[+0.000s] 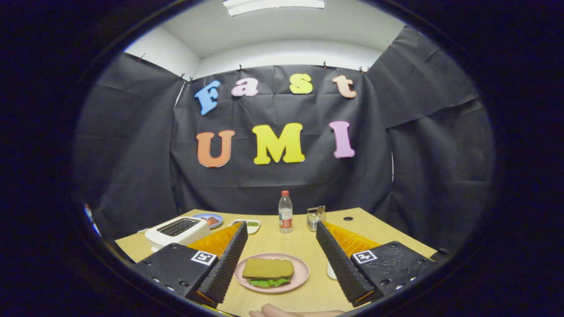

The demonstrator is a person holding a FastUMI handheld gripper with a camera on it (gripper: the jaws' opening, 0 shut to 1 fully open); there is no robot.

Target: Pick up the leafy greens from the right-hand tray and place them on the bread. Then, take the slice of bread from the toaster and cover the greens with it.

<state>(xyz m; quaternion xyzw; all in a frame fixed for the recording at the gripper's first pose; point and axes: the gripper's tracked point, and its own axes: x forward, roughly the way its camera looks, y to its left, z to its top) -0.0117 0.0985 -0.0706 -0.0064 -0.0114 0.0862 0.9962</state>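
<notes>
Since the top bread slice (268,267) already sits over the leafy greens (269,282) on the pink plate (300,273), dead ahead at 12 o'clock between the spread, empty fingers (231,259), its long axis crosswise, the toaster (177,230) at 10 o'clock looks done with.

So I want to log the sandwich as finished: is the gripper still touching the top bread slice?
Apart. In the gripper view the open gripper has table showing between each finger and the top bread slice, which lies over the greens on the pink plate.
</notes>
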